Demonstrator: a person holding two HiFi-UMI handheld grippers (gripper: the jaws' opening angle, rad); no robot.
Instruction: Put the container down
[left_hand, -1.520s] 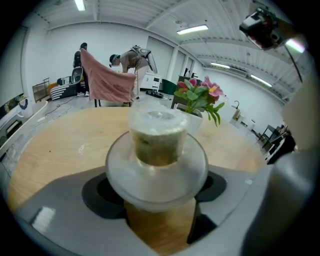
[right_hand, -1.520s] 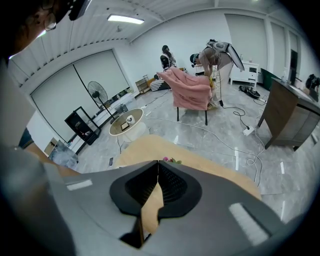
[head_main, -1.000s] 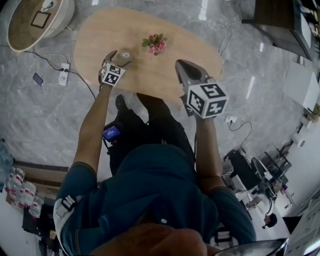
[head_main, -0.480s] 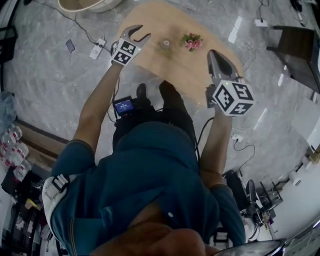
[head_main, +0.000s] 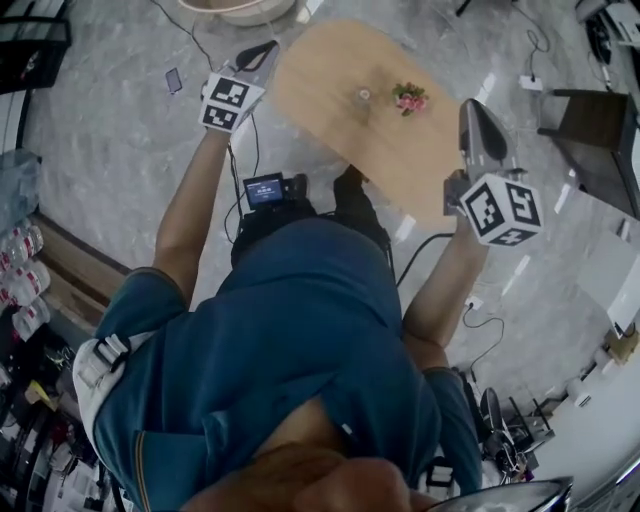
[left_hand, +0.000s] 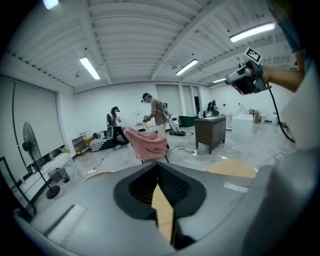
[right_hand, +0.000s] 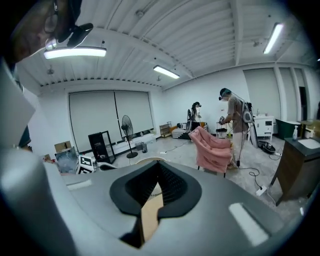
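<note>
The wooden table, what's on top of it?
A small round container and pink flowers sit on the table, apart. The right gripper covers part of its edge, so that bit is hidden.

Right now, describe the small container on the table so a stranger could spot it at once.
Look at the oval wooden table. Near its middle lie pink flowers, and the container stands just left of them in the head view. It is small, round and pale, not bright.

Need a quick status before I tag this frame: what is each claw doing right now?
Left claw: shut, jaws have just closed, nothing between them.
Right claw: shut, holding nothing.
</note>
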